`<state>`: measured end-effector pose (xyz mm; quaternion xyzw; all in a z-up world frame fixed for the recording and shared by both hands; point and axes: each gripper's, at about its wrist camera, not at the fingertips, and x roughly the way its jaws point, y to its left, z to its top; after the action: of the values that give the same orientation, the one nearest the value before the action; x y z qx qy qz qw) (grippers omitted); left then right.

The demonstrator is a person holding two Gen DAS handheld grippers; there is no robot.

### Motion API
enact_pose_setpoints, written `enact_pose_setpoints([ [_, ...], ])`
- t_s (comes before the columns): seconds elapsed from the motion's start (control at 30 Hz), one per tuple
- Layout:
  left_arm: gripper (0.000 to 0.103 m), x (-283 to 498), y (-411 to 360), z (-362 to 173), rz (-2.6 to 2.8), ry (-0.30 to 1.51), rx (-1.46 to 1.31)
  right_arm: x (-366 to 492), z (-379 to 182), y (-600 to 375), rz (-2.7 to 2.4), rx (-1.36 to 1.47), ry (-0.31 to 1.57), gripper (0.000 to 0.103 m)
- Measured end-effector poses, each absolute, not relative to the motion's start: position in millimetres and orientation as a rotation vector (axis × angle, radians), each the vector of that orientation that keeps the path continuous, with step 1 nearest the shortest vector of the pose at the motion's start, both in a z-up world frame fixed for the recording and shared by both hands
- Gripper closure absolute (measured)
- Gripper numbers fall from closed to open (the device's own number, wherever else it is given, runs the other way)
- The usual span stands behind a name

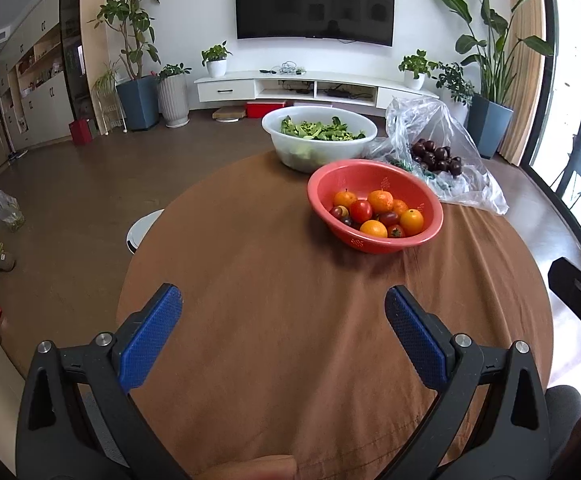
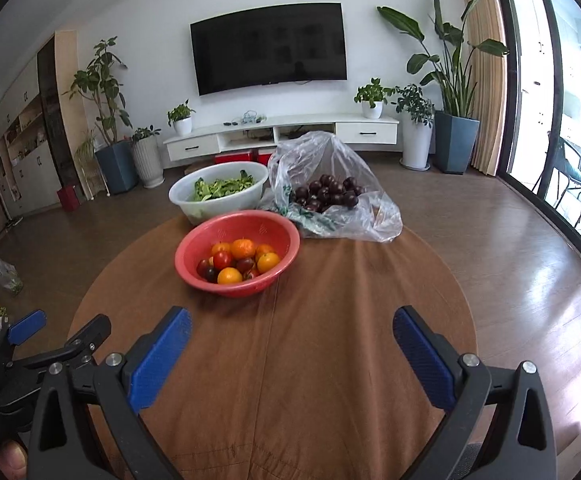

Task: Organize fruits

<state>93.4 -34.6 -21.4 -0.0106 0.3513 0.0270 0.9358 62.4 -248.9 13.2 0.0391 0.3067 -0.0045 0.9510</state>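
Left gripper (image 1: 283,300): jaws spread wide, nothing between the blue pads, held above the near part of the round table (image 1: 250,280) with its brown cloth. It also shows at the left edge of the right wrist view.

Far left on the table: white basin (image 2: 214,200) holding green leafy vegetables (image 2: 222,188). Just in front of it, touching or nearly so, the red perforated bowl (image 2: 237,252). Inside: oranges (image 2: 229,276) mixed with red tomatoes (image 2: 222,259) and a few darker small fruits, all piled together.

Right of the bowl, near the table's far edge: clear plastic bag (image 2: 330,184), open, holding dark purple plums (image 2: 326,194). Bag lies just beside both the bowl and the basin.

Right gripper (image 2: 292,326): jaws wide apart, empty, above the near cloth, well apart from the bowl.
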Motion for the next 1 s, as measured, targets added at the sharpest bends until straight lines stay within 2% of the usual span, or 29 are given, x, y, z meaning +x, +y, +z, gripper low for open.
enact_pose_setpoints([
  [0.37, 0.000, 100, -36, -33, 0.042, 0.741, -0.019, 71, 3, -240, 0.001, 0.071, 0.702, 0.000],
  [1.0, 0.000, 102, -39, -36, 0.039, 0.742, -0.016, 73, -1, -241, -0.007, 0.081, 0.729, 0.000],
])
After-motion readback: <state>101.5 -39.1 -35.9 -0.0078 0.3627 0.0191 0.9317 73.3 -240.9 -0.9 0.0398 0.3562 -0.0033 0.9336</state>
